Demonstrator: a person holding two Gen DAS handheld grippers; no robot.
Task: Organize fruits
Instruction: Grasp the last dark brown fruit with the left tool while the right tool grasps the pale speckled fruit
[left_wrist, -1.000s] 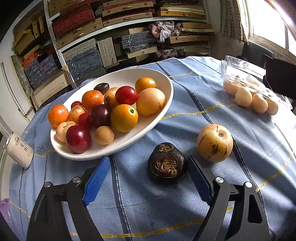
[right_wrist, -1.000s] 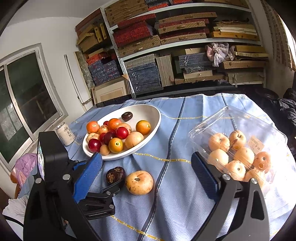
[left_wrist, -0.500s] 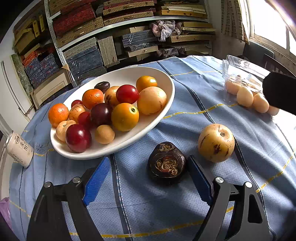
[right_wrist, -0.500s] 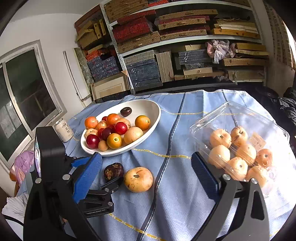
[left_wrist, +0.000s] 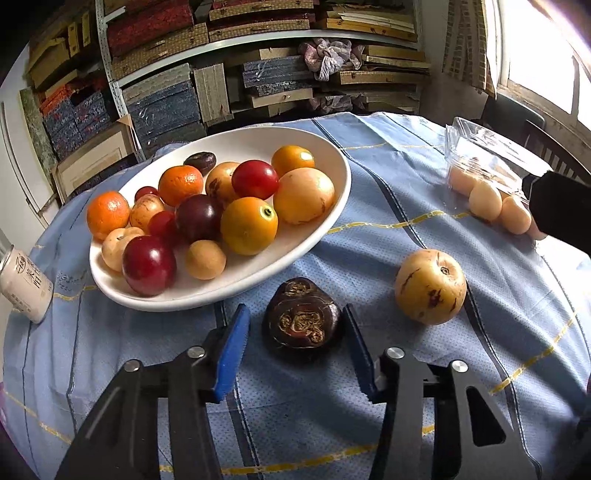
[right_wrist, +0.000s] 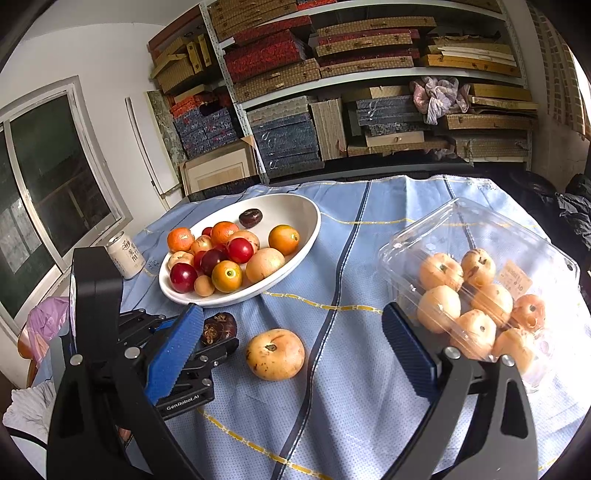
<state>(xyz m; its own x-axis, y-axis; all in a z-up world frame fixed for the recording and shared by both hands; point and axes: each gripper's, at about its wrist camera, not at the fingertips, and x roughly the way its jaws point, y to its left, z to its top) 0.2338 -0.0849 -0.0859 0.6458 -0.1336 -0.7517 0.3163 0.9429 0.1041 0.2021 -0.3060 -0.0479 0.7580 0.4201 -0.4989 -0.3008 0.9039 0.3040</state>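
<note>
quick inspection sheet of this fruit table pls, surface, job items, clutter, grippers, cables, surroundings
surface: round table under a blue cloth with yellow lines.
job's things: white oval plate heaped with mixed fruit; dark brown fruit and a speckled yellow fruit loose on the cloth; clear plastic box of pale orange fruit, lid shut.
clutter: drink can by the plate's far side.
grippers: left gripper jaws closing around the dark brown fruit, a gap on one side; right gripper open, empty.
cables: nothing seen.
surroundings: shelves stacked with boxes, window at the side.
</note>
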